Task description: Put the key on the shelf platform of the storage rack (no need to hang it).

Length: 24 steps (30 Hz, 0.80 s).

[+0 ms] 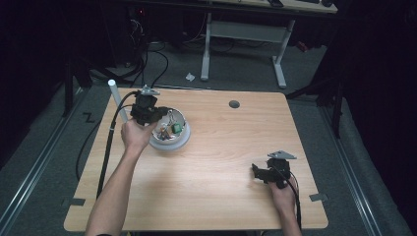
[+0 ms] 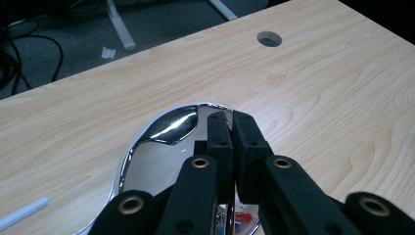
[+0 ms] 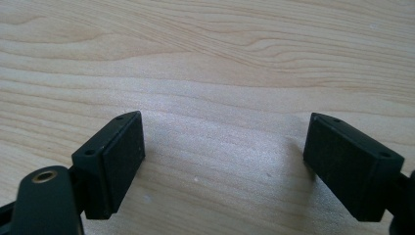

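Observation:
A shiny metal bowl [image 1: 179, 140] stands on the left half of the wooden table [image 1: 216, 162] and holds several small items, one of them green [image 1: 175, 128]. My left gripper [image 1: 161, 119] hangs over the bowl's left rim, its jaws pressed together. In the left gripper view the shut jaws [image 2: 230, 120] point over the bowl's mirrored wall [image 2: 166, 127], and bits of colour [image 2: 241, 218] show below them. Whether something thin is pinched there I cannot tell. My right gripper [image 1: 256, 171] rests low at the table's right front, pointing left. Its jaws [image 3: 225, 142] stand wide apart over bare wood.
A white tube [image 1: 117, 98] lies near the table's far left corner, also seen as a white tube [image 2: 22, 213] beside the bowl. A round cable hole [image 1: 234, 104] sits near the far edge. A desk frame and cables stand on the floor beyond.

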Tool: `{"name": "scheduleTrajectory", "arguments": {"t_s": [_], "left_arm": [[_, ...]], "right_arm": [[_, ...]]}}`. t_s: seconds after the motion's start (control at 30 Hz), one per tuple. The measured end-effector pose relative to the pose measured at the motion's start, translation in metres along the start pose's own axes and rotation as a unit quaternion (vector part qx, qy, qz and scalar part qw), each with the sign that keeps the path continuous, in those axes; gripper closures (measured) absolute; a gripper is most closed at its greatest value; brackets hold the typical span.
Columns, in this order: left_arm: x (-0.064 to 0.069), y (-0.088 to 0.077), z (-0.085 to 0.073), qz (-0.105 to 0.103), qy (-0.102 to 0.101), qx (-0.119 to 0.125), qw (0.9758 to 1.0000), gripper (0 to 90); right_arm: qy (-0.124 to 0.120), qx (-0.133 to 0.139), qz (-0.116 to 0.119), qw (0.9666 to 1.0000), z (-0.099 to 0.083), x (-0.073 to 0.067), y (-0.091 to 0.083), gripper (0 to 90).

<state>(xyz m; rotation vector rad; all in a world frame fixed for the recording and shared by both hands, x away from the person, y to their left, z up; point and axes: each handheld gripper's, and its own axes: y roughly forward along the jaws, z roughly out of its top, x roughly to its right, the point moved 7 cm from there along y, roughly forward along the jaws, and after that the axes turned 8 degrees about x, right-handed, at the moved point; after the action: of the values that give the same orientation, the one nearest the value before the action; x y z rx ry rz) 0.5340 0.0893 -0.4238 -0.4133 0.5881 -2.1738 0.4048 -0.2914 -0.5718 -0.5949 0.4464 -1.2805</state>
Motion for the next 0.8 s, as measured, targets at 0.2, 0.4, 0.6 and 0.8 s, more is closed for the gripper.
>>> {"name": "scheduleTrajectory", "arguments": {"t_s": [0.2, 0.4, 0.6, 0.8], "left_arm": [[-0.002, 0.006, -0.006, 0.000, -0.003, -0.004, 1.0000, 87.1], [-0.004, 0.011, -0.009, 0.004, 0.000, -0.005, 1.0000, 87.1], [-0.004, 0.019, -0.012, 0.007, 0.002, -0.010, 0.9999, 87.1], [-0.005, 0.029, -0.018, 0.015, 0.009, -0.024, 0.9996, 87.0]], "right_arm": [[0.000, 0.000, 0.000, 1.0000, 0.000, 0.000, 0.000, 15.5], [0.000, 0.000, 0.000, 1.0000, 0.000, 0.000, 0.000, 15.5], [0.000, 0.000, 0.000, 1.0000, 0.000, 0.000, 0.000, 15.5], [0.000, 0.000, 0.000, 1.0000, 0.000, 0.000, 0.000, 15.5]]}}
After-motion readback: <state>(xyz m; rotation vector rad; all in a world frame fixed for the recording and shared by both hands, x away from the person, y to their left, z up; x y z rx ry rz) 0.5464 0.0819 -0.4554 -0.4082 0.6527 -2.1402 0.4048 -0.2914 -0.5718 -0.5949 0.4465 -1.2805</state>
